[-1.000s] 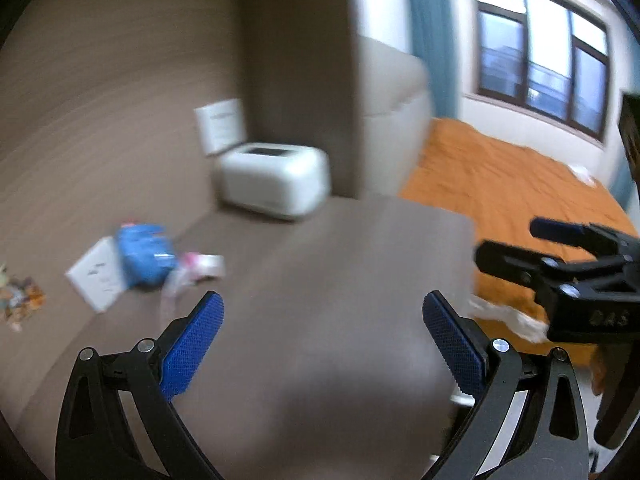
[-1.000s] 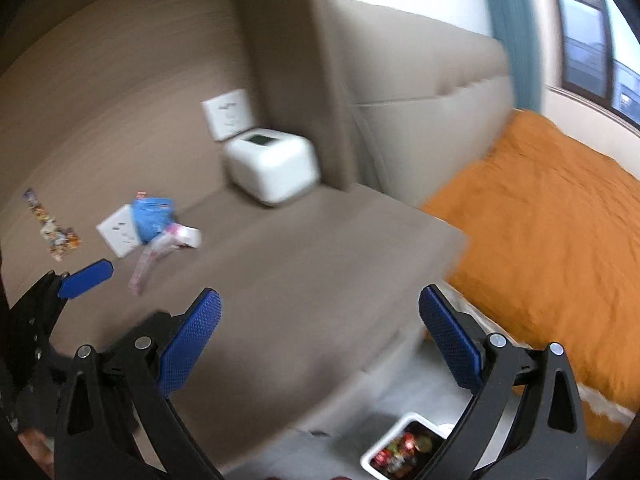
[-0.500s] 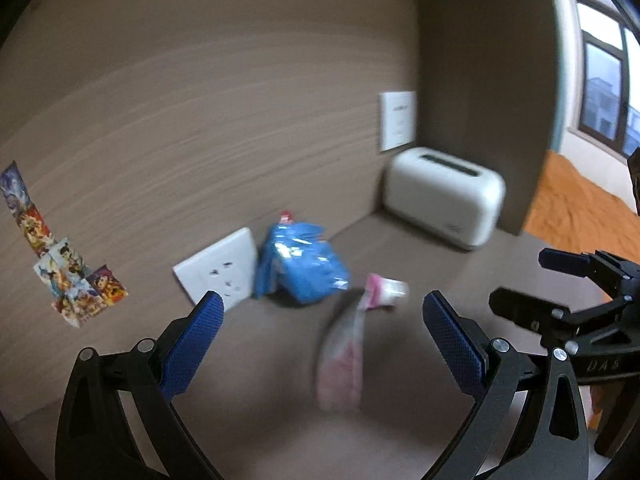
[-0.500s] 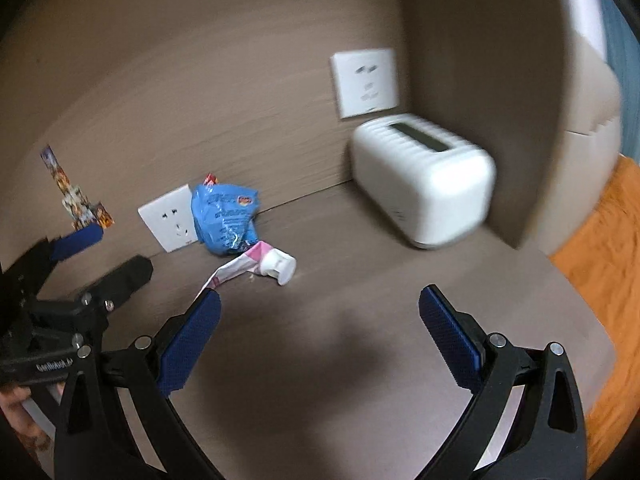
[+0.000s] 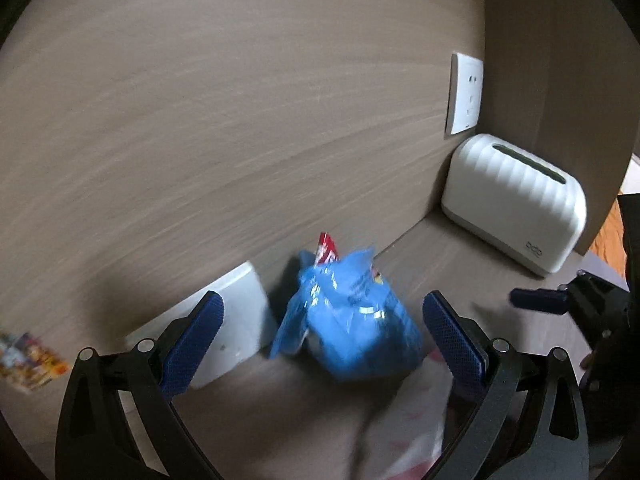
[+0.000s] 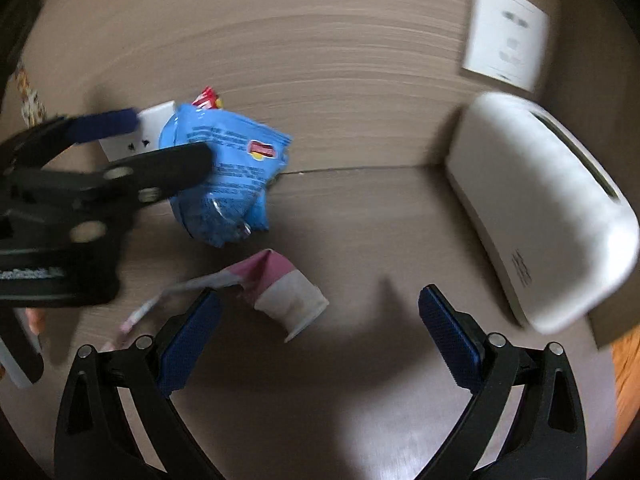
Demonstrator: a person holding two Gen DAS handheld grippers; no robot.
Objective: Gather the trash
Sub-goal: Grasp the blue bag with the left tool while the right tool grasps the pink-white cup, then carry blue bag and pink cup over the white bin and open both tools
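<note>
Both grippers are spread wide and hold nothing. Between my right gripper's (image 6: 318, 326) fingers lies a squeezed pink-and-white tube (image 6: 280, 290) on the brown shelf (image 6: 360, 392). My left gripper (image 5: 322, 334) brackets a crumpled blue snack bag (image 5: 352, 320), which leans at the wall beside a white socket (image 5: 228, 320). Farther right stands a white ribbed box (image 6: 540, 216).

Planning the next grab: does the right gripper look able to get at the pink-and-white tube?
Probably yes. The right gripper is open, with the pink-and-white tube lying just ahead between its fingers on the wooden surface. The blue snack bag sits beyond, not blocking.
</note>
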